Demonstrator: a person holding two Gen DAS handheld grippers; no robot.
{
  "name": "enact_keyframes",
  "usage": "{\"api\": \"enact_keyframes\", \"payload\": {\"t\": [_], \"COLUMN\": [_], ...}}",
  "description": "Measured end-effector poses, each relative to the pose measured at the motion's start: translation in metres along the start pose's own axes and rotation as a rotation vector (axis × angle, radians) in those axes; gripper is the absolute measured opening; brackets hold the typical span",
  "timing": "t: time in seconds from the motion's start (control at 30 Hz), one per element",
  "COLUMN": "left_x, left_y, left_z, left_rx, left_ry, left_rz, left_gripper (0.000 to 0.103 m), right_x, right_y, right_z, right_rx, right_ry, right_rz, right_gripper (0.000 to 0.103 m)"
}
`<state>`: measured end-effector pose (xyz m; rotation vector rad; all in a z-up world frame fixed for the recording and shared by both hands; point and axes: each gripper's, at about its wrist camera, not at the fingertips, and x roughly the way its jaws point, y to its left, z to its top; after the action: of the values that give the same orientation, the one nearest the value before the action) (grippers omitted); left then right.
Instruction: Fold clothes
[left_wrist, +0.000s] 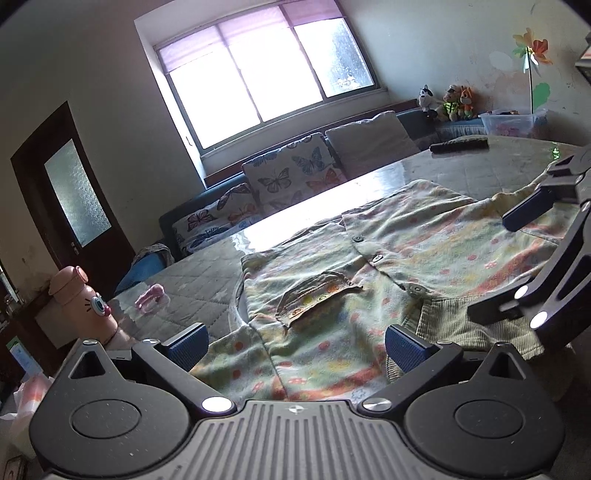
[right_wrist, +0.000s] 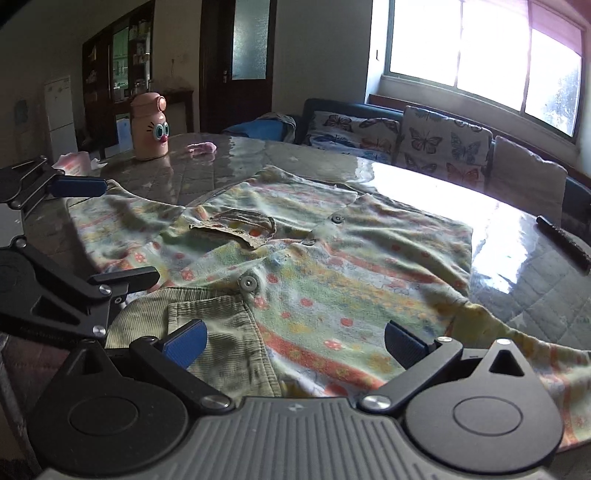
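The shirt (right_wrist: 314, 258) lies spread flat, buttoned front up, on the table (right_wrist: 517, 266), with both claws hovering over its near edge by the corduroy collar (right_wrist: 207, 325); the left claw (left_wrist: 295, 347) and right claw (right_wrist: 295, 343) are both wide open, holding nothing. My guess is the risk here is a sloppy pinch: grab just the top layer near the collar and the shirt bunches instead of folding clean. The glossy table looks slippery too, so a hard tug could drag the shirt toward the bottle (right_wrist: 150, 127).
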<state>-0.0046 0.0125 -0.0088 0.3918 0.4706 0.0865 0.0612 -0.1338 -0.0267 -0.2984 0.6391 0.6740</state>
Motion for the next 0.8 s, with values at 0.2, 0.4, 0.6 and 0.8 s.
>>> {"api": "enact_keyframes", "payload": {"t": [0.2, 0.4, 0.6, 0.8], "left_x": [0.004, -0.002, 0.005, 0.017], "left_y": [-0.014, -0.011, -0.025, -0.044], "left_z": [-0.010, 0.004, 0.021, 0.017], "left_rx": [0.054, 0.033, 0.029, 0.062], "left_ry": [0.020, -0.016, -0.037, -0.006], "left_rz": [-0.033, -0.035, -0.077, -0.113], "left_gripper": [0.103, 0.103, 0.103, 0.103], "right_x": [-0.001, -0.024, -0.024, -0.030], "right_y": [0.001, -0.015, -0.017, -0.023], "right_z": [-0.008, -0.014, -0.030, -0.034], "right_rx": [-0.017, 0.041, 0.046, 0.079], "right_ry": [0.019, -0.023, 0.022, 0.019], "right_rz": [-0.001, -0.073, -0.080, -0.083], "right_gripper": [0.103, 0.103, 0.103, 0.103]}}
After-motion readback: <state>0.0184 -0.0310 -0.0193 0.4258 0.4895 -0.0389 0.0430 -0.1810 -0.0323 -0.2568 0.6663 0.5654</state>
